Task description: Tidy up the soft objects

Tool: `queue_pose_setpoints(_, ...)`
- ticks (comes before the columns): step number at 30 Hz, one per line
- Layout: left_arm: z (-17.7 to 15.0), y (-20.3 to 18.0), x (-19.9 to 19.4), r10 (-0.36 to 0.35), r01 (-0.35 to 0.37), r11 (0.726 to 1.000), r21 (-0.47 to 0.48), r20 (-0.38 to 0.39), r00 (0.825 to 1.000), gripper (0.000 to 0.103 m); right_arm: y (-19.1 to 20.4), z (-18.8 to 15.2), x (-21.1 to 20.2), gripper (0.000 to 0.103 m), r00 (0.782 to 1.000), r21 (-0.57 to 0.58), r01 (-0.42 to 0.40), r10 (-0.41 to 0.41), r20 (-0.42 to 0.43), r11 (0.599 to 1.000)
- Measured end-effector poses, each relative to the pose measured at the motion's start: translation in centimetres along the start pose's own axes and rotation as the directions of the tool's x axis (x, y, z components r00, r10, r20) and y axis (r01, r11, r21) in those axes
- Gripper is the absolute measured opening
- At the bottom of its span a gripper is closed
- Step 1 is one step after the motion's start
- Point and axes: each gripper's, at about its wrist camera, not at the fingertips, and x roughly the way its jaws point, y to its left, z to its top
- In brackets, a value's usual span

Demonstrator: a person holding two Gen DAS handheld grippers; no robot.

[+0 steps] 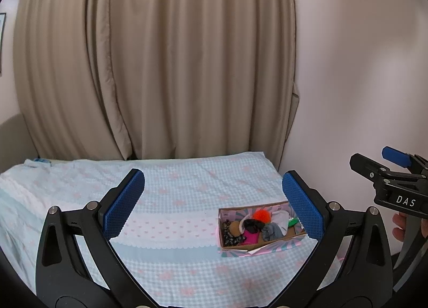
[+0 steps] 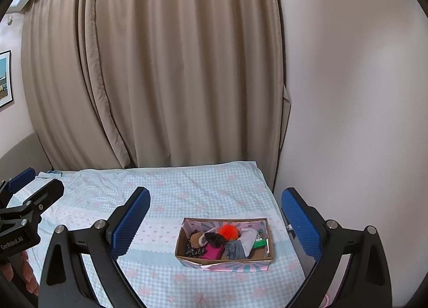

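Both jaws spread wide and empty: left hand-held gripper (image 1: 211, 203), right hand-held gripper (image 2: 215, 223). Cardboard box (image 2: 199, 257) of soft objects (image 2: 226, 241) on the bed (image 2: 165, 195), near its right edge. Risk: pushed off by a careless reach; tangled neighbours dragged out.

left gripper (image 1: 214, 201): fingers spread wide, holding nothing | right gripper (image 2: 215, 217): fingers spread wide, holding nothing

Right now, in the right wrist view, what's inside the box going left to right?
In the cardboard box, left to right: brown fuzzy item → black scrunchie → orange pom-pom → white cloth → green item. The pink and grey pieces in front overlap these, so I've left them out.
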Motion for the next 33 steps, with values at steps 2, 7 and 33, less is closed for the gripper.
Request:
queue_pose_setpoints(2, 0.07, -0.03, -0.02, 0.001, -0.001, 1.000, 0.001, 0.004, 1.000, 0.102, -0.03, -0.01, -0.02, 0.098, 1.000, 0.002, -0.001, 0.001, 0.000, 1.000)
queue_pose_setpoints(7, 0.14, 0.06, -0.01, 0.002, -0.002, 1.000, 0.001, 0.011, 1.000, 0.102, 0.22, 0.32, 0.48, 0.098, 1.000, 0.006, -0.003, 0.003, 0.001, 1.000)
queue_pose_setpoints(33, 0.49, 0.04, -0.37, -0.005, 0.005, 1.000, -0.005, 0.020, 1.000, 0.102, -0.17, 0.20, 0.53, 0.098, 1.000, 0.020, 0.001, -0.001, 0.011, 1.000)
